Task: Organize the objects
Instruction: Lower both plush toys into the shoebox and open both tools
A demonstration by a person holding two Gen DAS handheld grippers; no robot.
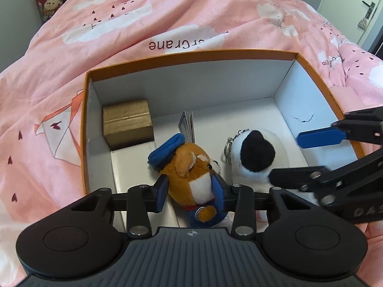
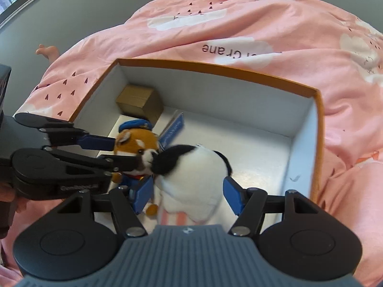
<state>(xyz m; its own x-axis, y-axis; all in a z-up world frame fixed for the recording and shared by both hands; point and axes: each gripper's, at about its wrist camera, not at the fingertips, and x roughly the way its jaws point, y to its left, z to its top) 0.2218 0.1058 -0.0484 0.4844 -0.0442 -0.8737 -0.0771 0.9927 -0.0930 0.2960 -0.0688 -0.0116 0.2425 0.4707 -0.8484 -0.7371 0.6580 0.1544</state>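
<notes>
The small brown and white plush fox with a blue cap and blue clothes (image 1: 191,174) sat inside the orange cardboard box with white walls (image 1: 191,81) on the pink cloud-print blanket (image 1: 167,19). It looked soft, light and squashy, so its round middle was probably the best place to hold it. The left gripper (image 1: 194,191) was squeezed onto the fox's body, reaching down into the box from the near side. Just beside the fox was the white and black plush toy with a metal key ring (image 2: 191,172), also soft and light. The right gripper (image 2: 189,193) had its blue pads (image 2: 232,193) on both sides of it. I could not tell if they were pressing. A small gold box (image 1: 128,123) stood in the far left corner.
</notes>
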